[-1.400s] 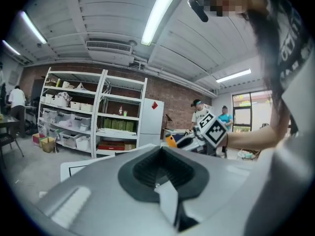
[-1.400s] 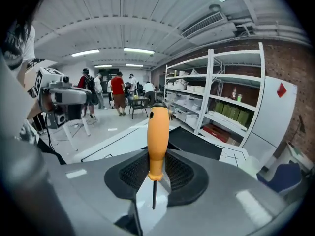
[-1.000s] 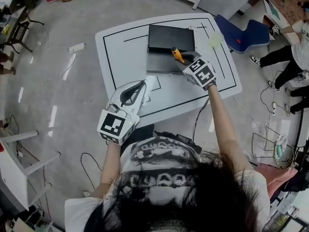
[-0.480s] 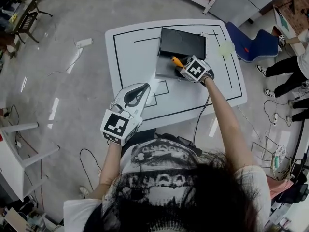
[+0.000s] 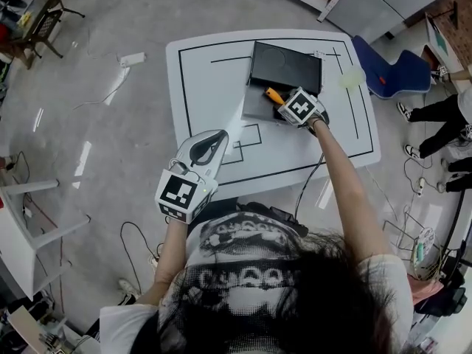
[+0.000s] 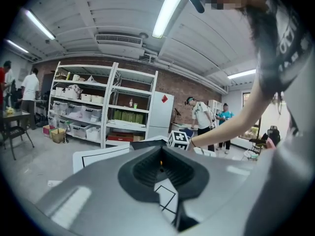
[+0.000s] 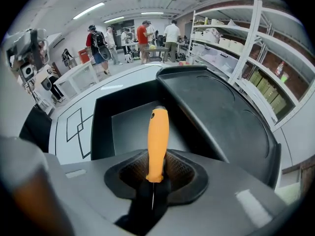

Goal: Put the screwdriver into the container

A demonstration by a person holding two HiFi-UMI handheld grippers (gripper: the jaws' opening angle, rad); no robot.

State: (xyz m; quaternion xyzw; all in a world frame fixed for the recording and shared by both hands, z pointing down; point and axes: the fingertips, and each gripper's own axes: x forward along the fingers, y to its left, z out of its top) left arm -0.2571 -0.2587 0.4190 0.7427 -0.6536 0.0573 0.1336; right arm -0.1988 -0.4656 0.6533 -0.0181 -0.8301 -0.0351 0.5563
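You have the pick-up behind you and the drop ahead of you. Your right tongs (image 7: pixel 156 181) are clamped on the screwdriver (image 7: pixel 158 141). The jaws stand fairly wide around the base of its orange handle, the handle sticks out ahead of them, and the thin metal shaft runs back between them. Straight beyond the handle's tip lies the open tray of the container (image 7: pixel 101 127), with bare floor showing on both sides of the handle. The container's raised lid (image 7: pixel 216 112) stands off to the right of the jaws. From your head view the right tongs (image 5: pixel 279 102) hang over the near part of that tray, tilted steeply down. I cannot tell whether the handle is touching the tray floor or just above it. Your left tongs (image 6: pixel 162 168) take no part. Their tips are together with nothing between them, and only the white table (image 6: pixel 93 157) shows through the gap. In the head view the left tongs (image 5: pixel 218 136) sit well back from the container, near the table's front edge. What is left, by my reading, is the last bit. Bring the screwdriver fully inside the walls, let the right jaws go so that it lies on the tray floor, and lift clear without dragging it out.
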